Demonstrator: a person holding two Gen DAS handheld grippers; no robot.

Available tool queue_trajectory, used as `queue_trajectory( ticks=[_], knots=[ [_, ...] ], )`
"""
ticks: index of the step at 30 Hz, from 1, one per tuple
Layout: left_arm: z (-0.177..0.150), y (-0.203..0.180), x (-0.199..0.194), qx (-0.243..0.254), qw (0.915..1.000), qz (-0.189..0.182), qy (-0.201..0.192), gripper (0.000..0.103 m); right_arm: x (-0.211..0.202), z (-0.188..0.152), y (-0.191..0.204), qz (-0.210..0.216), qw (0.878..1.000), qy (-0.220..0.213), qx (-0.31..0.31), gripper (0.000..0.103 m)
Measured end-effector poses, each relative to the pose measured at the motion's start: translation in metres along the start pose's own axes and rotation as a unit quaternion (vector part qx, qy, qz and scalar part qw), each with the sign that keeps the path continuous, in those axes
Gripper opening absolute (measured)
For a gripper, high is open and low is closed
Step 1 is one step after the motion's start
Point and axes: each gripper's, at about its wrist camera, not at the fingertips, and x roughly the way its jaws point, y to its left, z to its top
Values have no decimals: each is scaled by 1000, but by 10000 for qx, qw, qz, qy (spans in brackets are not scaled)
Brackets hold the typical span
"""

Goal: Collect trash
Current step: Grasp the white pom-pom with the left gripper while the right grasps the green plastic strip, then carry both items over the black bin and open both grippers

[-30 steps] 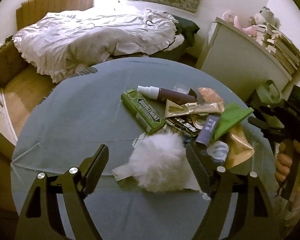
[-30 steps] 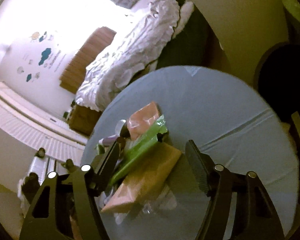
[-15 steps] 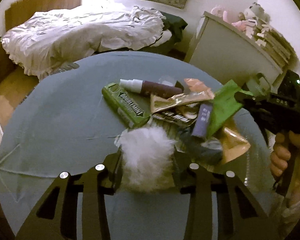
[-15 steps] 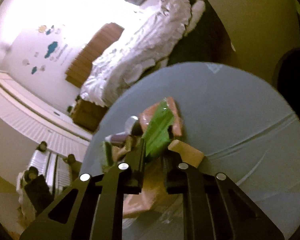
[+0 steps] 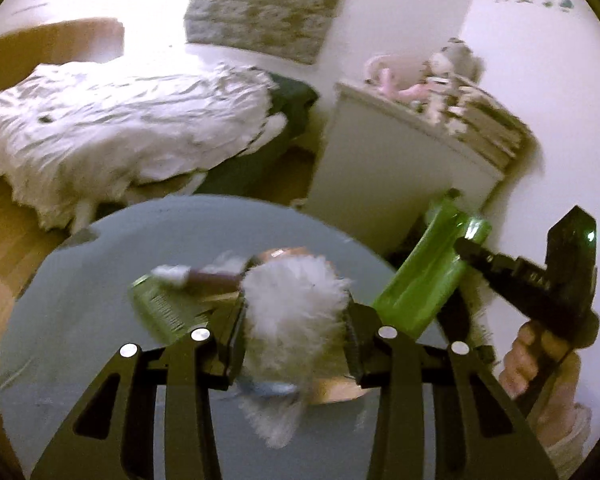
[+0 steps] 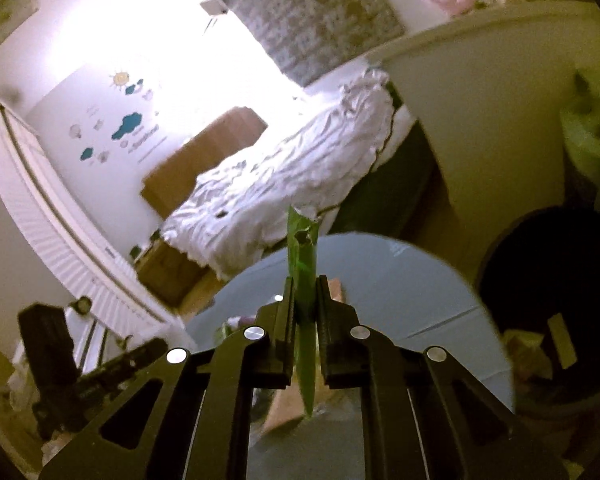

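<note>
Both hand-held grippers clenched on trash above the round bench.

The left hand-held gripper (image 5: 296, 328) squeezes a white fluffy puff (image 5: 292, 312) between its jaws, held over the grey-blue bench (image 5: 80, 320). Just beyond the puff, a green gum box (image 5: 160, 308) and a dark bottle with a white cap (image 5: 204, 276) lie on the bench, blurred. To the puff's right, the right hand-held gripper (image 6: 304, 300) is pinched tight on a thin green wrapper (image 6: 302, 252), which stands up past its fingertips, clear of the bench. Beyond the bench is a bed with a white ruffled cover (image 5: 120, 128), and a white cabinet (image 5: 388, 168) topped with soft toys.
</note>
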Motion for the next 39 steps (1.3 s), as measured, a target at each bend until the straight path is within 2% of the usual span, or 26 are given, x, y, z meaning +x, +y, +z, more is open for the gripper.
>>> queue_trajectory(
  ticks=[6, 10, 16, 20, 25, 32, 35, 37, 38, 39],
  knots=[
    [23, -61, 29, 471, 9974, -546, -79, 40, -38, 12, -36, -531, 9973, -491, 93, 11],
    [30, -94, 61, 640, 9939, -888, 151, 40, -52, 13, -69, -963, 9931, -646, 190, 11],
    [29, -145, 119, 931, 9857, -1287, 557, 40, -53, 13, -121, -1571, 9832, -837, 401, 10],
    [26, -171, 151, 1123, 9809, -1385, 772, 40, -44, 12, -157, -1971, 9756, -841, 478, 10],
    [17, -191, 179, 1324, 9758, -1439, 975, 40, -28, 8, -191, -2174, 9715, -746, 581, 10],
    [11, -204, 203, 1417, 9724, -1451, 1154, 41, -19, 6, -201, -2296, 9696, -654, 539, 10],
    [10, -206, 208, 1449, 9721, -1421, 1178, 44, -16, 5, -207, -2310, 9694, -598, 579, 10],
    [9, -206, 209, 1467, 9722, -1376, 1199, 52, -15, 4, -209, -2304, 9695, -550, 627, 16],
    [10, -207, 209, 1476, 9723, -1365, 1196, 52, -15, 3, -210, -2327, 9691, -526, 623, 19],
    [10, -207, 208, 1488, 9720, -1369, 1197, 52, -14, 3, -210, -2360, 9685, -514, 600, 29]
  ],
)
